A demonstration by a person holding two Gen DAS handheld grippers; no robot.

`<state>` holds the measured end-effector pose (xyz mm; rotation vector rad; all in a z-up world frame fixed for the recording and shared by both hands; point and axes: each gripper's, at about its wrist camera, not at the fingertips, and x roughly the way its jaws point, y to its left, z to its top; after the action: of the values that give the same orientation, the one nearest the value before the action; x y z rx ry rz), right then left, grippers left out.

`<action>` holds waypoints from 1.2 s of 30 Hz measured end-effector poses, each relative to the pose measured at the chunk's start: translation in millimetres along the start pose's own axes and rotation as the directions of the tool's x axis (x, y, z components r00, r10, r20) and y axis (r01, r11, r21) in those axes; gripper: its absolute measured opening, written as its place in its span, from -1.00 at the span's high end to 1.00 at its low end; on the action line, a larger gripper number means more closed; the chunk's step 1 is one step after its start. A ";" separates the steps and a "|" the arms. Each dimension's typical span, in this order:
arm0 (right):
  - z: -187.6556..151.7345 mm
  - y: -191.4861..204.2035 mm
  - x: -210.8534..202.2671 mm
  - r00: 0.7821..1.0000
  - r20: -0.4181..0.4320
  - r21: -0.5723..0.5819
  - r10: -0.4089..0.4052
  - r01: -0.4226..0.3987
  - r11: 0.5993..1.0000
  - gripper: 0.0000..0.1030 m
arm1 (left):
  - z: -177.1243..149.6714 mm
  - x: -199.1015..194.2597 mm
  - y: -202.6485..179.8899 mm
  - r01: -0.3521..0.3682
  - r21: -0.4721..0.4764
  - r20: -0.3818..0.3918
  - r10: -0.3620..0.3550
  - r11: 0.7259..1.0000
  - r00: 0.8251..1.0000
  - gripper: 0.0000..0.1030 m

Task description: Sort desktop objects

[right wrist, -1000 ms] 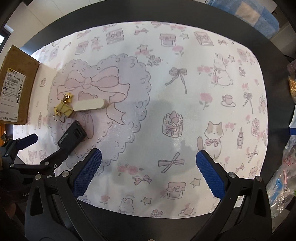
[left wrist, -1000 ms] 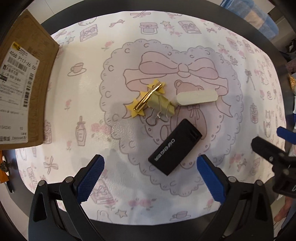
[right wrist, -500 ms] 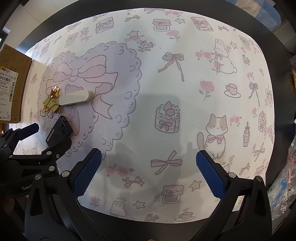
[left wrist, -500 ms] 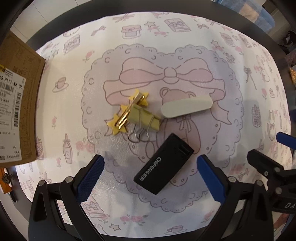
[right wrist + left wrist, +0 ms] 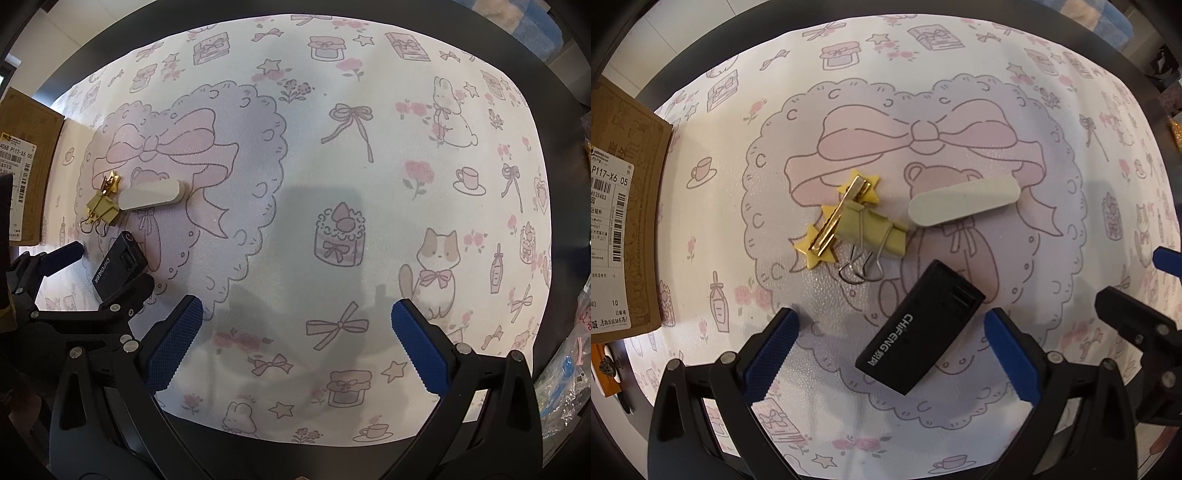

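A black box marked CHIFENG point(image 5: 919, 328) lies on the patterned mat between the open fingers of my left gripper point(image 5: 892, 354), which hangs just above it. Beyond it lie a yellow binder clip point(image 5: 872, 232), a gold star hair clip point(image 5: 839, 221) and a cream oblong eraser point(image 5: 964, 205). In the right wrist view the same box point(image 5: 117, 266), binder clip point(image 5: 103, 209) and eraser point(image 5: 151, 195) sit at far left. My right gripper point(image 5: 297, 343) is open and empty over the mat's middle.
A brown cardboard box with a shipping label point(image 5: 620, 240) stands at the mat's left edge. The mat point(image 5: 369, 184) lies on a dark table. Plastic packets point(image 5: 565, 373) lie off the right edge. The right gripper's finger point(image 5: 1134, 325) shows at the right of the left view.
My left gripper has moved forward and down toward the black box, which now sits between its fingers. My right gripper has shifted slightly. Both stay open.
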<state>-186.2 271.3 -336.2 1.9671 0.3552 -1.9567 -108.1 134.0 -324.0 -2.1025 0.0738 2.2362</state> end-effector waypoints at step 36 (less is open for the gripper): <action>50.3 93.3 1.8 1.000 0.019 -0.140 0.025 -0.022 0.990 -1.00 | -22.5 -39.6 69.2 0.056 -0.140 -0.001 -0.056 0.989 0.998 0.35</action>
<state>-193.8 165.6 -331.4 1.8536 0.4492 -1.8829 -89.2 62.4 -286.8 -2.1482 -0.1442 2.2654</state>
